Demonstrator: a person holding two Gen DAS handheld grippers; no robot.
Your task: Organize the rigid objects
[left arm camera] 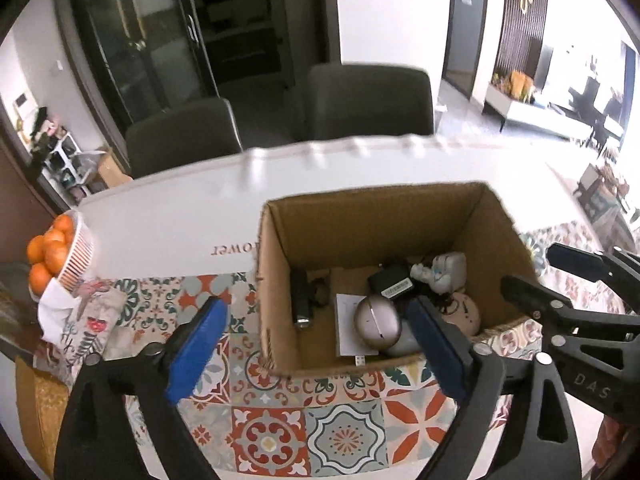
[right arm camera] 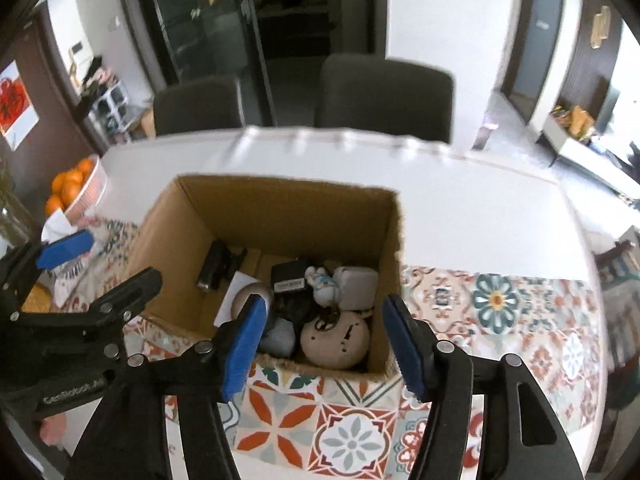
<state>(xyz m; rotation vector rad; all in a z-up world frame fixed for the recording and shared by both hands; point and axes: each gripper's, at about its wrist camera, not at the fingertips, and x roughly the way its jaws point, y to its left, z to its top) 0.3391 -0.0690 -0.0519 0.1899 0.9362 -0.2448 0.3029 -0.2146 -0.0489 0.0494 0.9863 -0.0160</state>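
On a patterned tablecloth (left arm camera: 344,436) stands the cardboard box (left arm camera: 384,224), holding the items. Left gripper (left arm camera: 316,344) and right gripper (right arm camera: 324,344), both spread and empty, hang over its near rim, equally close.

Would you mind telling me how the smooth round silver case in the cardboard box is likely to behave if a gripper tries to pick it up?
The silver case looks hard and glossy, so flat pads may slip on its curved shell. Its rounded shape suggests it could roll or rock if nudged. It rests partly on a white card in the crowded box, so it might slide.

Two grey chairs (left arm camera: 280,120) behind white table (left arm camera: 168,216); dark glass doors (left arm camera: 144,32).
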